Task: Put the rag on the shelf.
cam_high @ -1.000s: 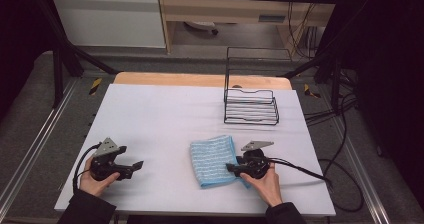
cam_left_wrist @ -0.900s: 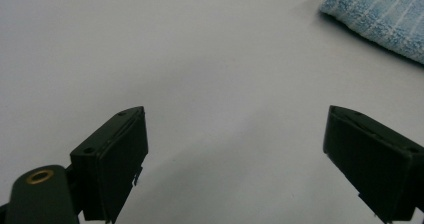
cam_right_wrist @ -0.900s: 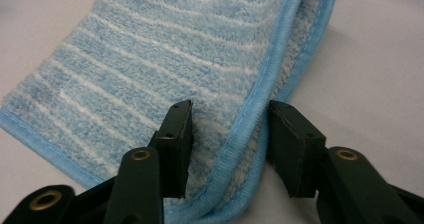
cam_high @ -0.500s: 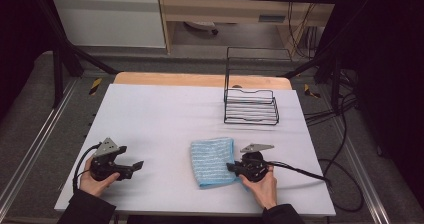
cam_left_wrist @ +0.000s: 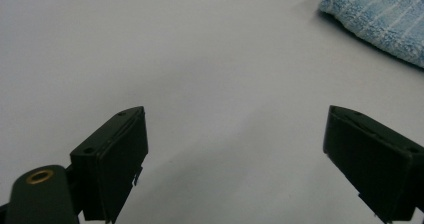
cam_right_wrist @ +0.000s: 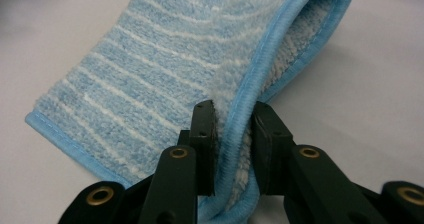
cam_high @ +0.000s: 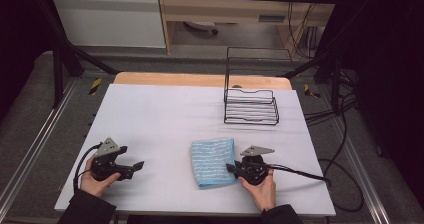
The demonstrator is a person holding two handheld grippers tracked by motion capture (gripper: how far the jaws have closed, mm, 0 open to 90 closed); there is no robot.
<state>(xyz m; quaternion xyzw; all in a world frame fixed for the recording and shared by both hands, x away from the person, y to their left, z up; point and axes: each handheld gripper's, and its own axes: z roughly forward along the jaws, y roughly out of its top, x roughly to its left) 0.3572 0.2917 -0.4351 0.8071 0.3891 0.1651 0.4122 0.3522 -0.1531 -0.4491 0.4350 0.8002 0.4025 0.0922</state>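
One folded blue towel is lying on the white table near its front edge, and the right gripper is pinching the towel's hemmed edge between nearly closed jaws, a grip the right gripper view is showing close up. The left gripper is resting well apart at the front left with jaws spread wide and holding nothing. One black wire rack is standing beyond the towel, obstructing nothing.

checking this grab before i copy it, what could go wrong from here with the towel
1. The right gripper pinches only the hemmed edge of the folded blue towel, seemingly just the top layer, so a lift may unfold it or let the edge slip out.
2. The left gripper hangs open, apart from the towel, so nothing steadies the other side; it may drag across the table.
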